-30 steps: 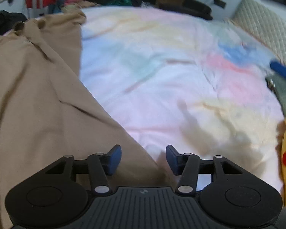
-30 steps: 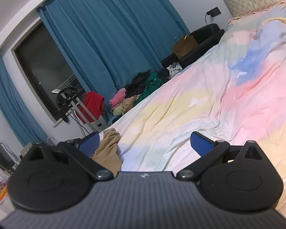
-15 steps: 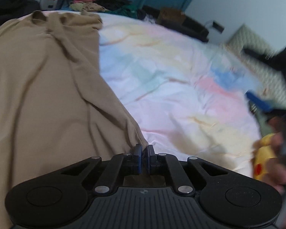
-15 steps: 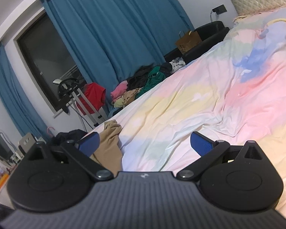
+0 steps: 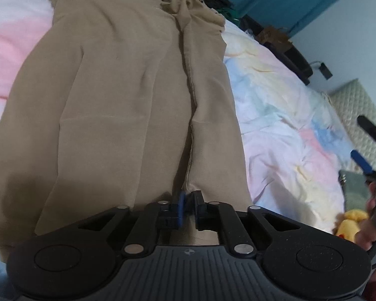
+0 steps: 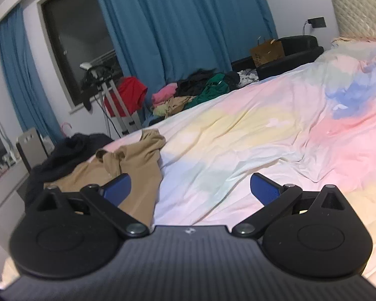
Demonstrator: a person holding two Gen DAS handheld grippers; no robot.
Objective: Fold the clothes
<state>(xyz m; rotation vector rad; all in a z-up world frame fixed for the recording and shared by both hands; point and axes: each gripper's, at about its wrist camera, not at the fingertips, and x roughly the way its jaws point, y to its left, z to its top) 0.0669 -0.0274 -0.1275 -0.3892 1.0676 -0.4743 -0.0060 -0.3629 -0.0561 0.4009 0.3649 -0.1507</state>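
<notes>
A tan garment [image 5: 127,100] lies spread on the pastel bedsheet [image 5: 283,125], its right side folded in along a seam down the middle. My left gripper [image 5: 188,205] sits at its near hem. The jaws are opening and stand a narrow gap apart, with a ridge of tan cloth between them. In the right wrist view the same garment [image 6: 135,165] shows at the left, bunched at its far end. My right gripper [image 6: 190,188] hovers wide open over the sheet [image 6: 238,138] with nothing between its fingers. It also shows at the right edge of the left wrist view, held by a hand [image 5: 371,220].
A yellow plush toy [image 5: 351,223] lies at the bed's right side. A black garment [image 6: 70,155] sits beyond the tan one. A pile of clothes [image 6: 200,92] lies at the far edge below blue curtains. A quilted headboard [image 6: 361,10] stands at the right.
My left gripper shut on the tan garment's right edge and carried it left over the garment. Its jaws have now parted slightly. The right gripper rolled a little and stayed open.
</notes>
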